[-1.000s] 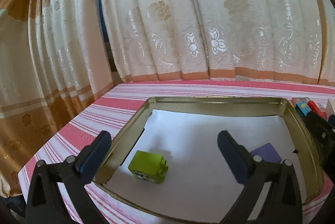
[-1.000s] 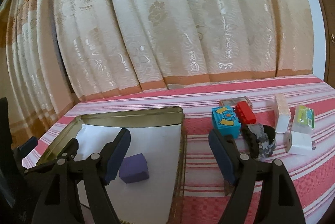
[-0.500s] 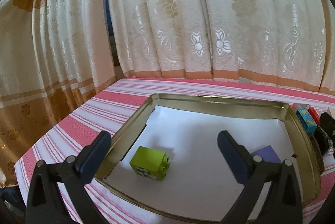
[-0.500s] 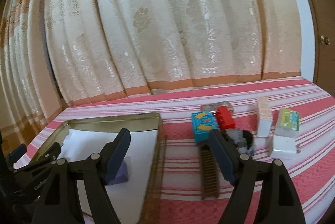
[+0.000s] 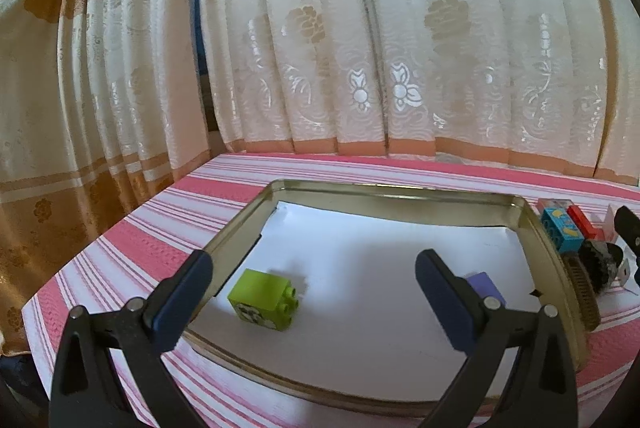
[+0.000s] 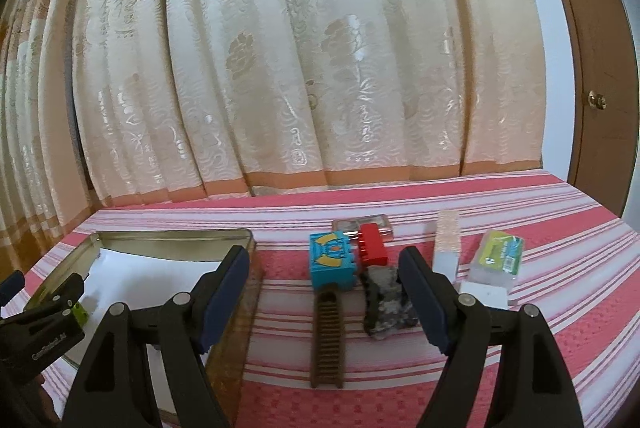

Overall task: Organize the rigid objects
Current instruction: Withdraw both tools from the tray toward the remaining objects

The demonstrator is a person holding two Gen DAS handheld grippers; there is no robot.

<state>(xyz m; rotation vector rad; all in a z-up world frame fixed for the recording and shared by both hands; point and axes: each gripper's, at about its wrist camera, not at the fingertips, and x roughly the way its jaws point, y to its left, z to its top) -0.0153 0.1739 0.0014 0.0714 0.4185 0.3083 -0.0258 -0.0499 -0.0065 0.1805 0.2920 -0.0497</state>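
A metal tray (image 5: 392, 193) lined with white paper sits on the striped cloth; it also shows in the right wrist view (image 6: 172, 240). Inside lie a green brick (image 5: 264, 298) and a purple block (image 5: 484, 284). My left gripper (image 5: 314, 298) is open and empty above the tray's near side. My right gripper (image 6: 324, 294) is open and empty, above a brown comb (image 6: 329, 336), with a blue brick (image 6: 331, 260), a red brick (image 6: 372, 250) and a dark grey rock (image 6: 386, 302) just ahead.
White boxes (image 6: 447, 246) and a green-labelled clear box (image 6: 500, 258) lie right of the bricks, a clear case (image 6: 362, 224) behind them. Curtains hang along the table's far edge. A wooden door (image 6: 600, 88) stands at right.
The right gripper has moved right, from over the tray's purple block to above the comb and bricks. The left gripper has drawn back slightly from the tray.
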